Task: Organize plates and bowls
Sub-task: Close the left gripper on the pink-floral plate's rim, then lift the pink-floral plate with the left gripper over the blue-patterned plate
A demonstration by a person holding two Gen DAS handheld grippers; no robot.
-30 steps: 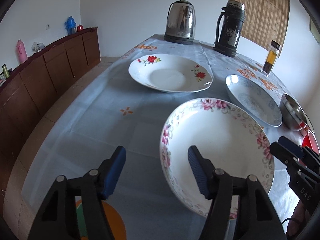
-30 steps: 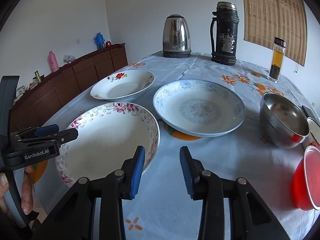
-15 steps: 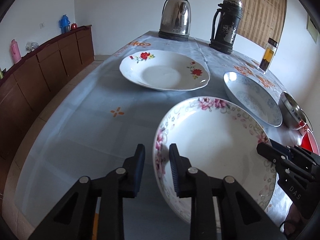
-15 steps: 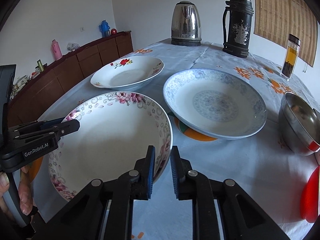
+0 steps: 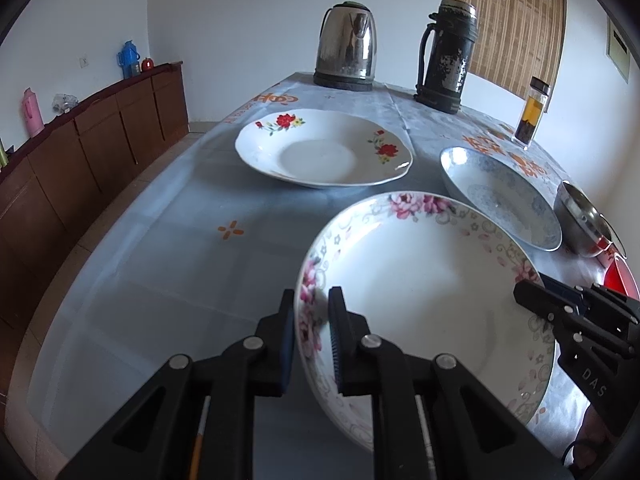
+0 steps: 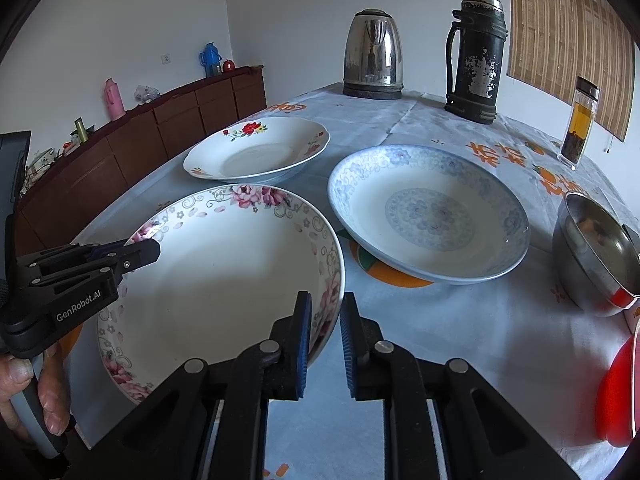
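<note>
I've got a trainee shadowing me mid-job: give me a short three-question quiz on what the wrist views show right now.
1. True or false: both grippers clamp the same plate.
2. Which dish sits partly over an orange mat? A) red-flower plate B) blue-patterned plate C) steel bowl
3. Fill in: the kettle stands beside a dark ____.

Key
1. True: the left gripper and right gripper pinch opposite rims of the pink-flower plate.
2. B: the blue-patterned plate.
3. Flask: the flask stands right of the kettle.

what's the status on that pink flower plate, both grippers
Left gripper and right gripper have just closed, each clamped on opposite rims of the pink-flowered plate. Plate not clearly lifted. Blue-patterned plate close alongside; nothing blocking.
</note>
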